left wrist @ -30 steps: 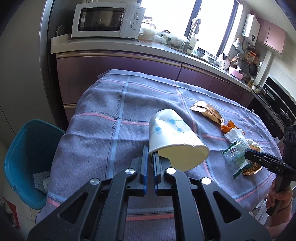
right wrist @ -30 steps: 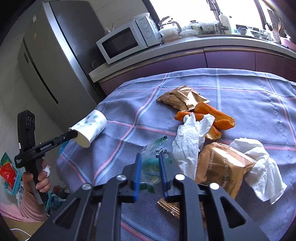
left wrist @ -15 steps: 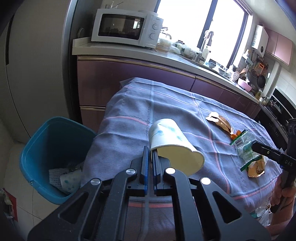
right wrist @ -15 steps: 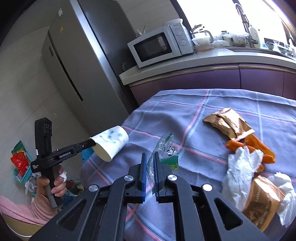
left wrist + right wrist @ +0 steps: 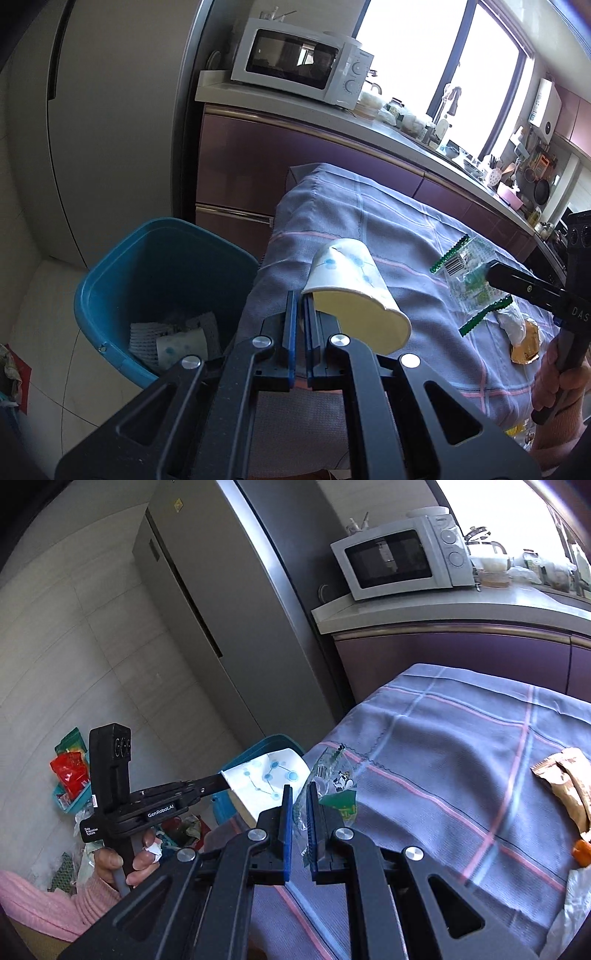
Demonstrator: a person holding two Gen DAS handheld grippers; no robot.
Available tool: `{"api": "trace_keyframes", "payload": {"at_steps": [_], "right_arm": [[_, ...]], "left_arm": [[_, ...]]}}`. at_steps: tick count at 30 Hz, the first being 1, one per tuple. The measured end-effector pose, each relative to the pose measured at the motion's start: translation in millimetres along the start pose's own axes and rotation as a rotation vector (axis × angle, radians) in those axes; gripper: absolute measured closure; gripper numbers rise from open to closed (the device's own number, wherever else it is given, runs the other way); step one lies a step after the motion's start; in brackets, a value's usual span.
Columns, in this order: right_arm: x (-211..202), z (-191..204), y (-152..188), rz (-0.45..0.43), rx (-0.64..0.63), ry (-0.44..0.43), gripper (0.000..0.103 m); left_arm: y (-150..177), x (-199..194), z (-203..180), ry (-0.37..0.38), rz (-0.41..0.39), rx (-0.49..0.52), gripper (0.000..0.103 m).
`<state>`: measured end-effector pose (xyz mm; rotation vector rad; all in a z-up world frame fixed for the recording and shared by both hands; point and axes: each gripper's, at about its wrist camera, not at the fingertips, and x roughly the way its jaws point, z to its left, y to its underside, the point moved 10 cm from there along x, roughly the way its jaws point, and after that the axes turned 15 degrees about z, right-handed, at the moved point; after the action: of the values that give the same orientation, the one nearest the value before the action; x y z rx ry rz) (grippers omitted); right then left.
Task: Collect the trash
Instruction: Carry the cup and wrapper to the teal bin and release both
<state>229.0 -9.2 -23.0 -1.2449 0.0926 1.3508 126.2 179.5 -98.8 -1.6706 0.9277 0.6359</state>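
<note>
My left gripper (image 5: pixel 300 306) is shut on the rim of a white paper cup (image 5: pixel 347 273) with blue dots, held over the table's left edge beside the blue bin (image 5: pixel 110 280). The cup also shows in the right wrist view (image 5: pixel 266 775). My right gripper (image 5: pixel 299 805) is shut on a clear green-edged plastic wrapper (image 5: pixel 332 775), held in the air above the tablecloth; the wrapper also shows in the left wrist view (image 5: pixel 469 273). The bin holds paper scraps and a cup (image 5: pixel 177 339).
The table has a purple checked cloth (image 5: pixel 369 221). A gold wrapper (image 5: pixel 569 779), orange peel (image 5: pixel 581 849) and white tissue (image 5: pixel 511 325) lie on it. A counter with a microwave (image 5: pixel 299 70) stands behind, a fridge (image 5: pixel 207 602) to the left. Bags litter the floor (image 5: pixel 70 771).
Both grippers have swung left toward the bin with the cup and the wrapper. The right gripper closed on the wrapper and lifted it off the table.
</note>
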Motion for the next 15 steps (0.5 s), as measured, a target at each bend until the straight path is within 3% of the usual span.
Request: {"api": "trace_keyframes", "payload": {"at_steps": [9, 15], "right_arm": [[43.4, 39.0, -35.0, 0.038, -0.073, -0.077, 0.097], [73.5, 63.5, -53.1, 0.064, -0.118, -0.104, 0.097]], "left_arm": [[-12.5, -29.8, 62.0, -0.104, -0.073, -0.096, 0.099], [-17.9, -29.2, 100.7, -0.172, -0.066, -0.145, 0.099]]}}
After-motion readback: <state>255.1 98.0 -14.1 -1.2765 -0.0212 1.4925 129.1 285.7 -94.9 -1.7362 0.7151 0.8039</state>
